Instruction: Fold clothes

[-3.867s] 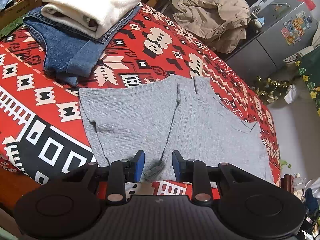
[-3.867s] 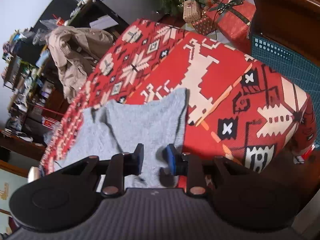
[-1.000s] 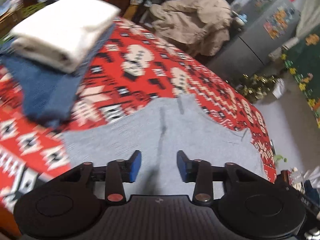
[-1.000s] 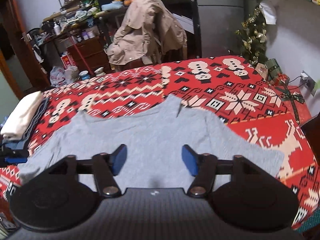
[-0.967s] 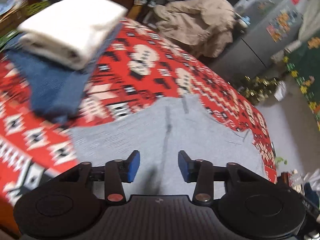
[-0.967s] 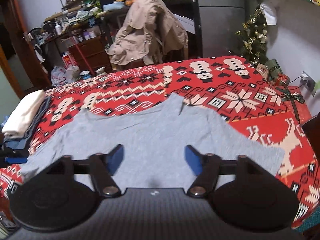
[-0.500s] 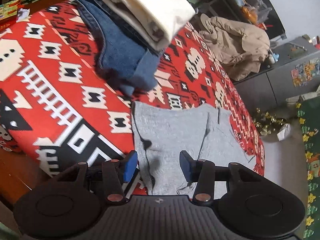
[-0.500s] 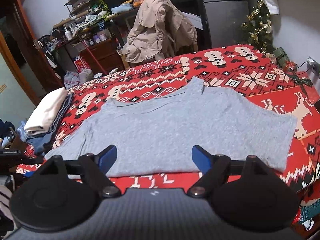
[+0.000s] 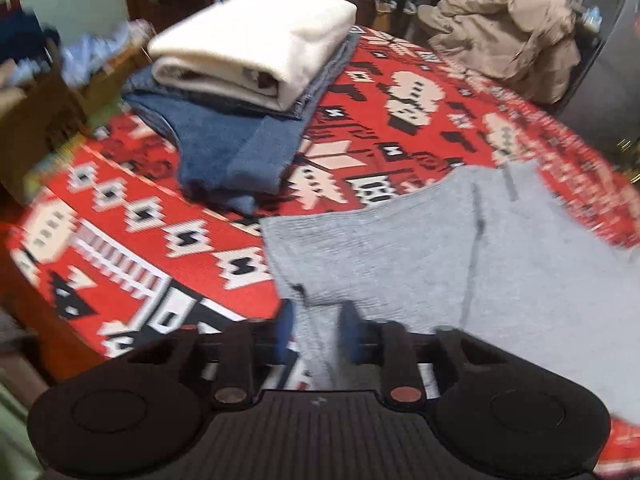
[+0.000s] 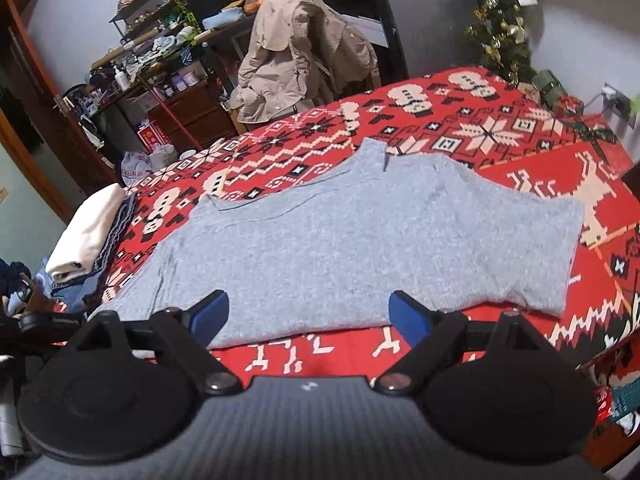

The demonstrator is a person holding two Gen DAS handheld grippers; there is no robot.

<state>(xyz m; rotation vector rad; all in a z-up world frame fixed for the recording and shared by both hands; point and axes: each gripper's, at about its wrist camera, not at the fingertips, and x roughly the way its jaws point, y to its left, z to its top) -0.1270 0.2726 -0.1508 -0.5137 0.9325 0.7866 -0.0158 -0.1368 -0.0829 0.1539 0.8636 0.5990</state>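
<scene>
A grey shirt [image 10: 340, 240] lies spread flat on the red patterned blanket [image 10: 460, 120], collar at the far side. In the left wrist view my left gripper [image 9: 318, 332] is at the near left corner of the grey shirt [image 9: 480, 260]. Its jaws are closing, and a raised bunch of the grey fabric fills the narrow gap between the blue pads. My right gripper [image 10: 308, 316] hovers over the shirt's near hem around the middle. Its jaws are opening wide, with nothing between them.
A folded white garment [image 9: 256, 44] sits on folded blue jeans [image 9: 232, 152] at the blanket's left end, just beyond the shirt. A tan jacket [image 10: 296, 52] hangs over a chair behind the bed. Cluttered shelves [image 10: 160, 48] and a small Christmas tree [image 10: 500, 32] stand farther back.
My left gripper dropped onto the shirt's near left corner and its jaws narrowed around the fabric. My right gripper drew back from the shirt while its jaws spread wider.
</scene>
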